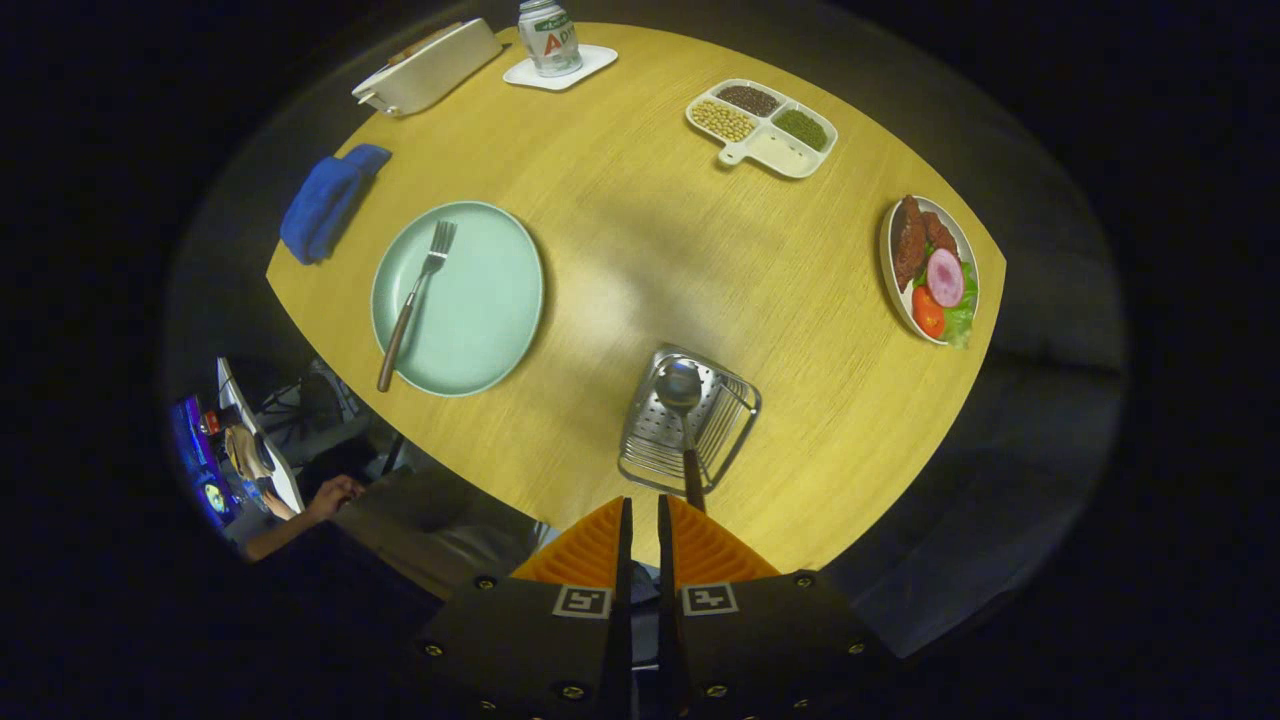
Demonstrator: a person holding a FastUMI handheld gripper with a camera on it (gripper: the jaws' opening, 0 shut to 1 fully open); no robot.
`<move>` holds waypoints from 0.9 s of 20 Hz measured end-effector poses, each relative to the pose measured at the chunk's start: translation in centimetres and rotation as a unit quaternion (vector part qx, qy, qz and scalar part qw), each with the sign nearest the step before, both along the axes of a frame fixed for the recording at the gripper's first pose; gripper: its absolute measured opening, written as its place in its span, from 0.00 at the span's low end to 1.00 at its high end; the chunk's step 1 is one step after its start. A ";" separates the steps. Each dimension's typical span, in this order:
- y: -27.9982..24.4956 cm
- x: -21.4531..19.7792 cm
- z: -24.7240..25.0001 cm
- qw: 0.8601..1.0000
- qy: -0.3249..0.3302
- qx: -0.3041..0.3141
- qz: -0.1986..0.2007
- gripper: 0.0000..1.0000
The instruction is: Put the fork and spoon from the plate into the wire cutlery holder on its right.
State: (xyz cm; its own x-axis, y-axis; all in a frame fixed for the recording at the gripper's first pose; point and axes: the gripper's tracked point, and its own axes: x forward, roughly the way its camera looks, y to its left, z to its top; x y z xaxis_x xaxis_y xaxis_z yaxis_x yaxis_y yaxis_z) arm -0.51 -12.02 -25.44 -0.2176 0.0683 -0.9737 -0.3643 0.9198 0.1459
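The gripper (640, 512) hovers, fingers nearly together on nothing — long-handled metal spoon (683, 410) in the wire cutlery holder (727, 425) just ahead, brown-handled fork (415, 300) on the round pale-green plate (490, 300) at ten o'clock.

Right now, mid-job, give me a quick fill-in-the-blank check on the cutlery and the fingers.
1. The fork lies on the ____ plate.
2. The spoon rests in the wire ____, just ahead of the fingers.
3. The fingers of the gripper are nearly closed and hold ____.

Missing: green; holder; nothing

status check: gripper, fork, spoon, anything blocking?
Gripper shut, holding nothing, just short of the holder. Spoon in holder. Fork on plate. Nothing blocking.
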 end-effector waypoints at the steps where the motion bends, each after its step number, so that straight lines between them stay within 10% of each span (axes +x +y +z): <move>1: 1.2 -0.5 0.2 1.000 -0.005 0.011 -0.001 0.11; 18: 18.8 -3.6 -3.6 0.990 -0.004 0.140 -0.027 0.11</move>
State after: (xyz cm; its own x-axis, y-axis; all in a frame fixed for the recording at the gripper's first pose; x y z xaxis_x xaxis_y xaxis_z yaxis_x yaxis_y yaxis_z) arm -4.12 6.78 -29.05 -0.1983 0.3473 -0.9166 -0.3183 0.8616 0.3953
